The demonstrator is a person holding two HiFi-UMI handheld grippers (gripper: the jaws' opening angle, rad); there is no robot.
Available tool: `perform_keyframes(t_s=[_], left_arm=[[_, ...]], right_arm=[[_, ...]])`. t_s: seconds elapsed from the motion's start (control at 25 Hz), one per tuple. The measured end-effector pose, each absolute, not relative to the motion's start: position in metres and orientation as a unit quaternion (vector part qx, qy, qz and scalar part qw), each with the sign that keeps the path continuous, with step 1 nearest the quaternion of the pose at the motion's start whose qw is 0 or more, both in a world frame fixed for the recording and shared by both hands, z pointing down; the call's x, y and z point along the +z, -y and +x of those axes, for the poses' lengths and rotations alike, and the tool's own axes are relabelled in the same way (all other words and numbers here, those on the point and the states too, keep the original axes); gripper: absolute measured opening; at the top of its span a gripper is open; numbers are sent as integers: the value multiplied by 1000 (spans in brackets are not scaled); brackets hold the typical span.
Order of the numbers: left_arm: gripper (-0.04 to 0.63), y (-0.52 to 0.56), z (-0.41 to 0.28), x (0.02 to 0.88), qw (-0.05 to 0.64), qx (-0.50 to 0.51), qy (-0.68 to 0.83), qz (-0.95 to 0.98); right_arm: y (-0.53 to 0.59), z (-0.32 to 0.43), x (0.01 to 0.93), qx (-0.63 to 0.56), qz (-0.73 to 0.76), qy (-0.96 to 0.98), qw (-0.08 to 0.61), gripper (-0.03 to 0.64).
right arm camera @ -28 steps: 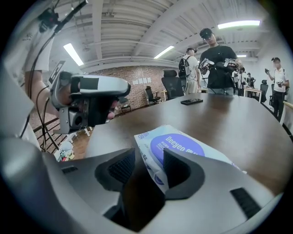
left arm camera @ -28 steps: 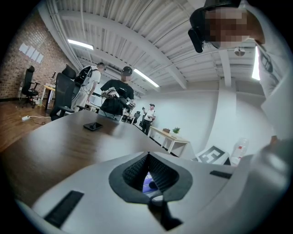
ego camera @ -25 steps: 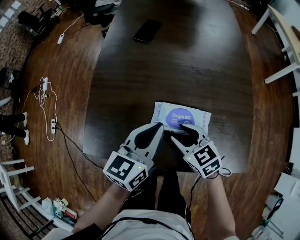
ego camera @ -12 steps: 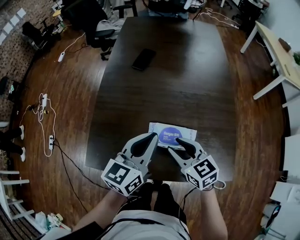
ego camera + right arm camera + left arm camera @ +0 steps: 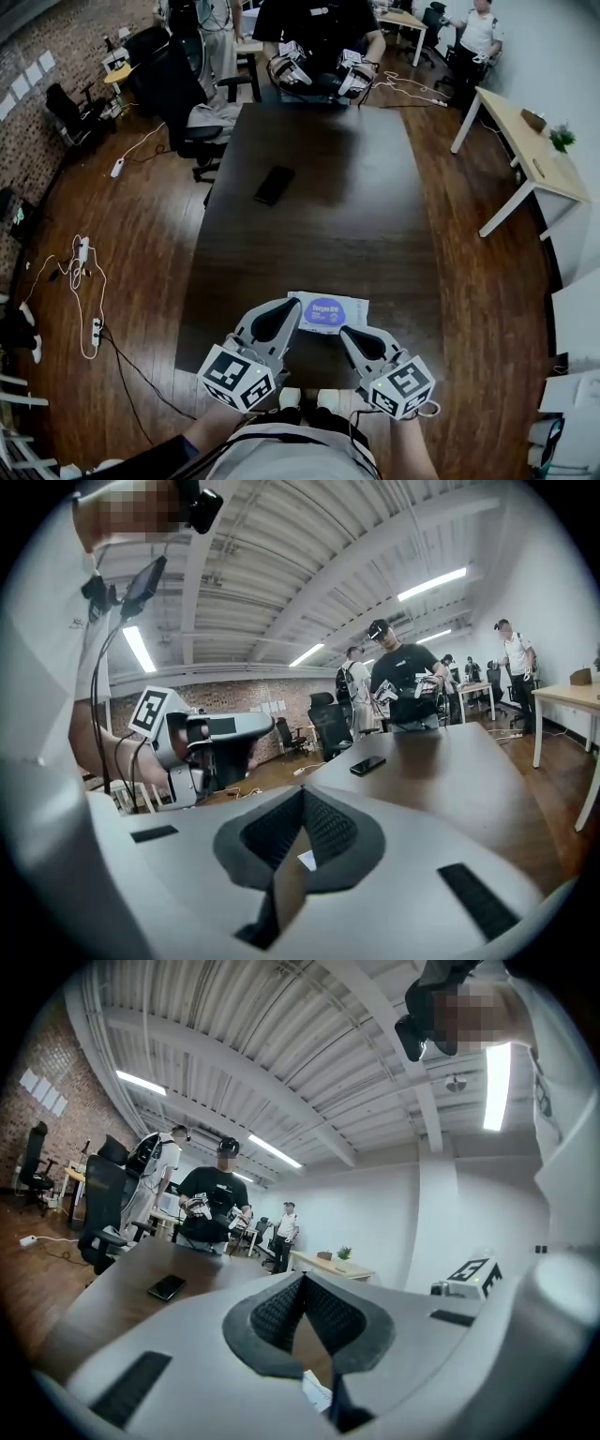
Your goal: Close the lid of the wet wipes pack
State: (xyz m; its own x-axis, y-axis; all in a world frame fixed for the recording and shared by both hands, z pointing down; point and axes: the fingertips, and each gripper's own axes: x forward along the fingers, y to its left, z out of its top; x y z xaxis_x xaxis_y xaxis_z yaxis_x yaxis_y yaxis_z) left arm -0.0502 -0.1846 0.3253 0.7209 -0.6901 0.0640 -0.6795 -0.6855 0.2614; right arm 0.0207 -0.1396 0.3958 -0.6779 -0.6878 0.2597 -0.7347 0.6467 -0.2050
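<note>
Wet wipes pack (image 5: pixel 353 315) is lying flat near the close edge of the dark desk (image 5: pixel 328 206), its blue lid (image 5: pixel 323 310) looking pressed down, so the closing step is seemingly done. Left claw (image 5: pixel 296 305) and right claw (image 5: pixel 345 332) are hovering just above it, both pinched shut and holding nothing. Next move is probably checking the lid is sitting flush, and pressing again if not.

Premises: open-plan office doubling as a work lab. Evidence: long dark conference worktop (image 5: pixel 375 206) on a wood-plank floor (image 5: pixel 122 225); swivel office chairs (image 5: pixel 173 75); white desks (image 5: pixel 525 159); brick wall (image 5: pixel 37 66) with pinned sheets; exposed ceiling beams (image 5: pixel 281 1044) carrying strip lights (image 5: pixel 150 1082); power strips and cables (image 5: pixel 94 281) on the floor; several people (image 5: pixel 319 28) at the far end.
</note>
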Motion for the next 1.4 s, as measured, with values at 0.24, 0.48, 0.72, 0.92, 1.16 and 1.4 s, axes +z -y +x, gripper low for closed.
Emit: perform_keyframes(t_s=[0.24,0.48,0.72,0.92,1.16,1.4], left_arm=[[3,156,-54,316,125,-20,344,930],[3,135,-53,317,139,-34,309,940],[3,107,-42,300,130,-47,292,946],[3,69,-38,289,109,-48,308,944],[3,-9,-32,285,96,-47,349,931],[3,-110,-23,293,107,-32,379,919]], right_arm=[[102,42,378,141,454,879,51,8],[56,45,368,142,490,859,33,8],[31,35,353,139,481,865,25,8],[0,31,334,111,448,887,19,8],[-76,50,332,104,432,896,-2,8],[-172,76,350,127,421,898,-18,8]])
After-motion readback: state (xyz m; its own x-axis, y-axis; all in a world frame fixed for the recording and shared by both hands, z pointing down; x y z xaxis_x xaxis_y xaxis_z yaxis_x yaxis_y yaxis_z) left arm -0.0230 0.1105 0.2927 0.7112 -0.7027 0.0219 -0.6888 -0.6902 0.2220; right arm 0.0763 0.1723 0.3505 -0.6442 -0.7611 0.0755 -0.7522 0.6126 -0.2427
